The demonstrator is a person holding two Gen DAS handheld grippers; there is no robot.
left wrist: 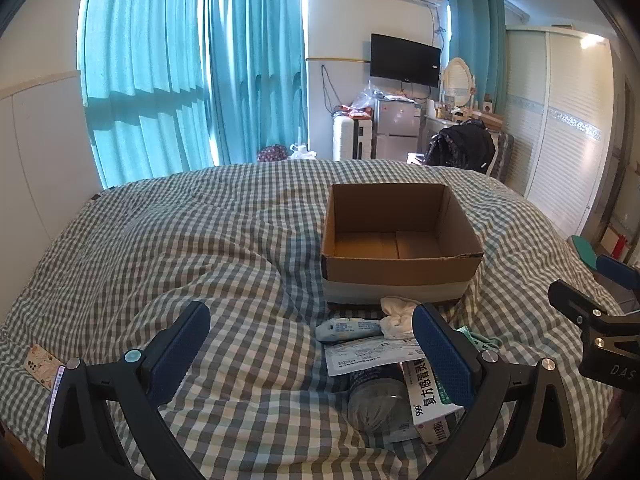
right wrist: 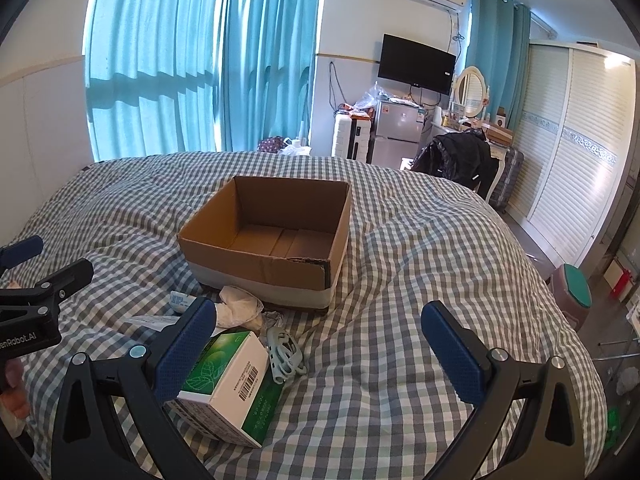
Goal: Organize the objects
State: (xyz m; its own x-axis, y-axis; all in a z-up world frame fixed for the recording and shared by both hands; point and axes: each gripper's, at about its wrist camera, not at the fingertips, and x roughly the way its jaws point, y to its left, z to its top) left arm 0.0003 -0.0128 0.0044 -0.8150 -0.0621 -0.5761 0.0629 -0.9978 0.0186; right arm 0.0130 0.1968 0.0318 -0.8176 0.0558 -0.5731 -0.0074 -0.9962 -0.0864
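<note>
An empty open cardboard box (left wrist: 400, 268) (right wrist: 260, 268) stands on the checked bed. In front of it lies a pile: a crumpled white cloth (left wrist: 398, 316) (right wrist: 240, 306), a pale blue tissue pack (left wrist: 346, 330), a printed sachet (left wrist: 368, 356), a dark jar (left wrist: 374, 400), a green-and-white medicine box (left wrist: 426, 396) (right wrist: 228, 380) and a grey-green looped item (right wrist: 284, 354). My left gripper (left wrist: 316, 344) is open just left of the pile, its right finger over the medicine box. My right gripper (right wrist: 320, 348) is open, its left finger against the medicine box.
A phone in a patterned case (left wrist: 42, 366) lies at the bed's left edge. The checked duvet (right wrist: 420, 280) is rumpled. Beyond the bed are teal curtains, a small fridge (right wrist: 394, 136), a chair with a black jacket (right wrist: 464, 156) and a white wardrobe.
</note>
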